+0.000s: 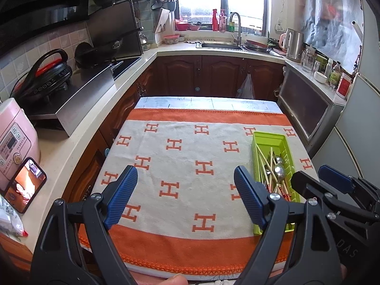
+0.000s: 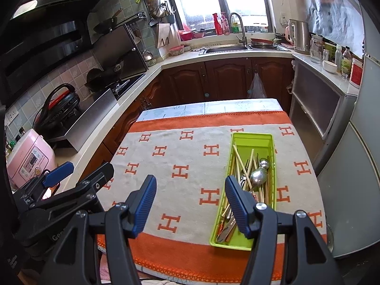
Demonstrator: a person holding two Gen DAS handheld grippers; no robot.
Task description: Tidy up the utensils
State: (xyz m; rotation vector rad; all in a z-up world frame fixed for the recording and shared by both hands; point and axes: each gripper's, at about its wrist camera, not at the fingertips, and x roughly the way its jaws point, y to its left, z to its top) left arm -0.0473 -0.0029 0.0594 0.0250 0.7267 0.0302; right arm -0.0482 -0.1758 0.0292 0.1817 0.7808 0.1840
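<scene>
A lime-green utensil tray (image 1: 266, 140) (image 2: 251, 140) lies on the right side of the orange and cream towel (image 1: 185, 166) (image 2: 180, 166). It holds wooden chopsticks (image 1: 267, 163) (image 2: 239, 163), metal spoons (image 1: 279, 169) (image 2: 258, 174) and other cutlery piled together. My left gripper (image 1: 186, 197) is open above the towel's near middle, empty, left of the tray. My right gripper (image 2: 191, 204) is open and empty too, its right finger overlapping the tray's near end. In the left wrist view the right gripper (image 1: 315, 178) shows at the right edge, open; in the right wrist view the left gripper (image 2: 84, 169) shows at the left, open.
The towel covers a small table (image 1: 206, 102) in a kitchen aisle. To the left runs a counter with a phone (image 1: 25, 185), a pink rice cooker (image 1: 14, 140) (image 2: 29, 159) and a stove. A sink (image 1: 220, 45) lies ahead, a cabinet and fridge to the right.
</scene>
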